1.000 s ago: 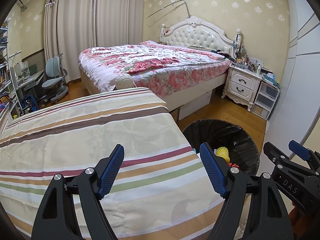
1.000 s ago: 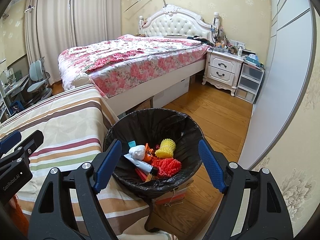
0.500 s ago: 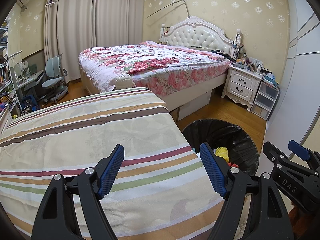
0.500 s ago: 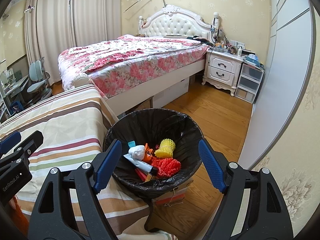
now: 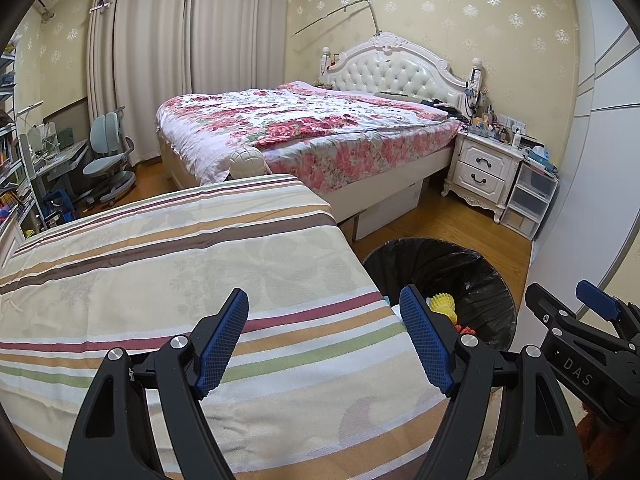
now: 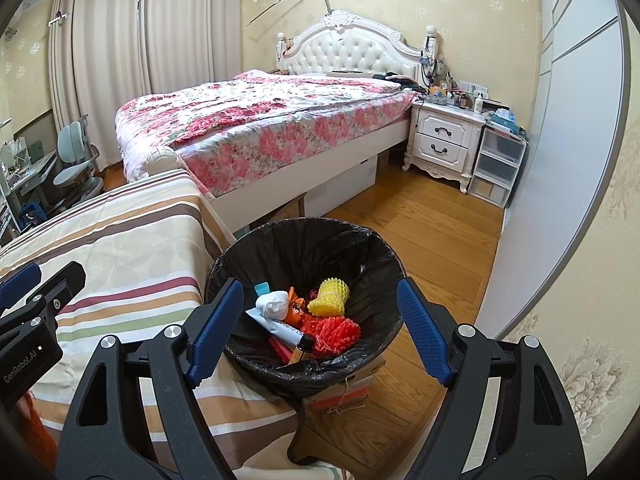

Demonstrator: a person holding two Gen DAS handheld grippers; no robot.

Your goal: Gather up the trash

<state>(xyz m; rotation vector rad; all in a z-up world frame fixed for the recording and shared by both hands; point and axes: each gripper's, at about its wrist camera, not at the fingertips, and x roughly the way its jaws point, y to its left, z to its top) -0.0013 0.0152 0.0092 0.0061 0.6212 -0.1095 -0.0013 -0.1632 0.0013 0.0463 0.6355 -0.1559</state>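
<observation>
Looks like end of run: both grippers idle and empty. Left gripper (image 5: 322, 336) fingers spread over the striped bedspread (image 5: 180, 280), right gripper (image 6: 320, 324) fingers spread above the trash bin (image 6: 376, 248). Trash (image 6: 316, 316) already sits inside the bin. No loose litter visible; next move is probably a scan. Bedroom: wood floor (image 6: 432, 220), floral bed (image 5: 304, 128), nightstand (image 6: 444, 140).

Nothing visibly changes across the second. The left tool (image 5: 322, 338) hangs over the striped bedspread (image 5: 180, 280) exactly as before, jaws equally wide and empty. The right tool (image 6: 320, 330) keeps its place above the black-lined trash bin (image 6: 372, 256), and the trash inside seems unshifted, though small pieces are hard to compare.
</observation>
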